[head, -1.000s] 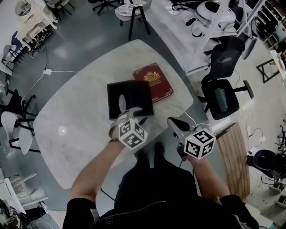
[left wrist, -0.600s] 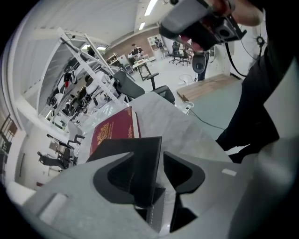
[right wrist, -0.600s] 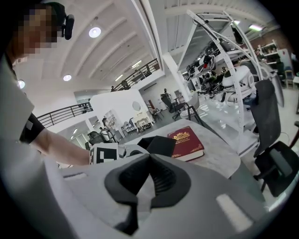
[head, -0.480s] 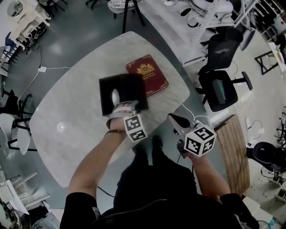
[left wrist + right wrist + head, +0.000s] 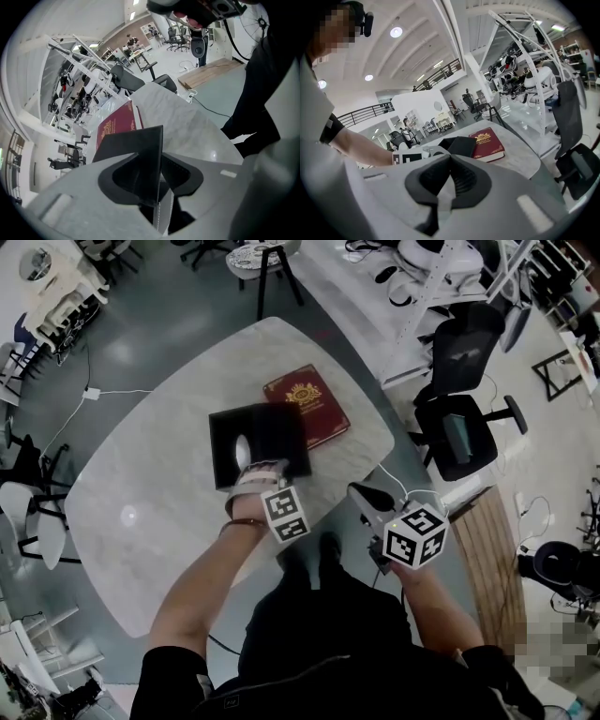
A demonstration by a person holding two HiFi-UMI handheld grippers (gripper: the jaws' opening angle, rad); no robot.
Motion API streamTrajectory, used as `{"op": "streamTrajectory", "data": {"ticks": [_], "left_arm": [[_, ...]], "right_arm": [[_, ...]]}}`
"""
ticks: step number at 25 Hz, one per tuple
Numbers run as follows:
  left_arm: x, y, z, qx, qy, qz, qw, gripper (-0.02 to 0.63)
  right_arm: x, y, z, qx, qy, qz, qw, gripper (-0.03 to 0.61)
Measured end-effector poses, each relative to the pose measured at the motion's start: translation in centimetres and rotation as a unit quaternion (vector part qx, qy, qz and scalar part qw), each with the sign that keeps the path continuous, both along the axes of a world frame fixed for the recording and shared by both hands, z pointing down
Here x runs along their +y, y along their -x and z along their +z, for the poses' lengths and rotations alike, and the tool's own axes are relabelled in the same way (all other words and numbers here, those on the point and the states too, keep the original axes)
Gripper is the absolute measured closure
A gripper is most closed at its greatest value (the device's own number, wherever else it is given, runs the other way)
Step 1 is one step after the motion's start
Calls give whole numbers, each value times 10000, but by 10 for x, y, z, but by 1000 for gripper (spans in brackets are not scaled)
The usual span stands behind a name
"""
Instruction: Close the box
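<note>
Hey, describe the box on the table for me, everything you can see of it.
The box lies open on the pale marble-look table. Its far half is dark red with a gold emblem and border, face up. Its black half, nearer the person, is matte with a pale oval in it and overlaps the red one. The left gripper has its jaws closing around the black half's near edge.
</note>
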State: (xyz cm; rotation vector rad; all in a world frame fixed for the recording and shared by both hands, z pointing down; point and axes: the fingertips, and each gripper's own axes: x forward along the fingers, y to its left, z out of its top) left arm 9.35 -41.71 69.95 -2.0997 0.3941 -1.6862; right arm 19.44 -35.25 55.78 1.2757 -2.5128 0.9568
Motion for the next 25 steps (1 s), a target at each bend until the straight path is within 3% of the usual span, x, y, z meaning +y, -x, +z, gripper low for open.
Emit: {"op": "streamTrajectory", "data": {"ticks": [5,11,25], "left_arm": [[4,0,-21,424,11,-232,9988,480],[8,6,-49,1043,50,-847,9909,518],[13,59,-99,2207,8,-2065,9532,526]], "right_arm": [[2,-1,-8,96,-55,-30,9999,577],[3,4,-19,137,-103,-125,9998,577],[6,50,-39,241,-238,-590,9977,577]]}}
